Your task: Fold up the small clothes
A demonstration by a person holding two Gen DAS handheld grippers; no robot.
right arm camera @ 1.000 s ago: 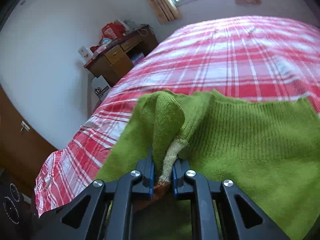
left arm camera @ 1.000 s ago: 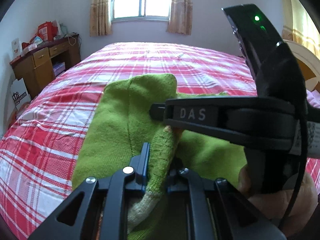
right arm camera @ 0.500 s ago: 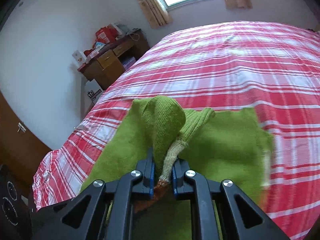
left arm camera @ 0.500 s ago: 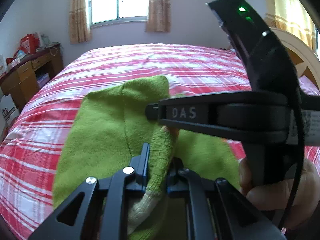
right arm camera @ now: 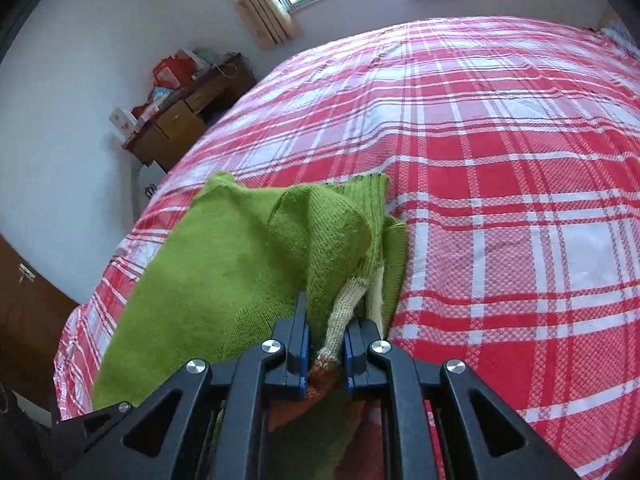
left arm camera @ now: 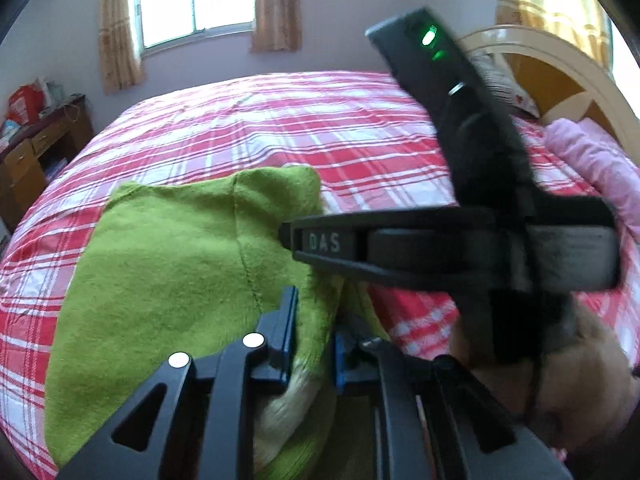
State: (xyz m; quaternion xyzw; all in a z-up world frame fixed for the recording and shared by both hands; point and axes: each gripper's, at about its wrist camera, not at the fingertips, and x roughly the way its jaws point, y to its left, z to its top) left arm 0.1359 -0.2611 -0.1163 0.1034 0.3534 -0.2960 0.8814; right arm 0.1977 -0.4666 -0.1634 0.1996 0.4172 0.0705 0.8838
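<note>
A green knit sweater (left arm camera: 168, 264) lies on the red plaid bed cover (left arm camera: 320, 128), doubled over into a narrow shape. My left gripper (left arm camera: 314, 344) has a green fold with a cream cuff between its blue pads, and its jaws are opening. My right gripper (right arm camera: 326, 344) is shut on the sweater (right arm camera: 240, 264) at a cream and orange cuff, lifting a peak of fabric. In the left wrist view the right gripper (left arm camera: 292, 240) reaches in from the right just above the sweater's edge, held by a hand (left arm camera: 560, 392).
The bed cover (right arm camera: 500, 160) spreads wide to the right of the sweater. A wooden desk (right arm camera: 180, 124) with clutter stands by the far left wall. A pink cloth (left arm camera: 592, 160) and the headboard (left arm camera: 560, 80) are at the right.
Both grippers have carried the sweater's raised edge to the left, so the green spread on the right is now doubled into a narrower shape. The left jaws stand slightly wider.
</note>
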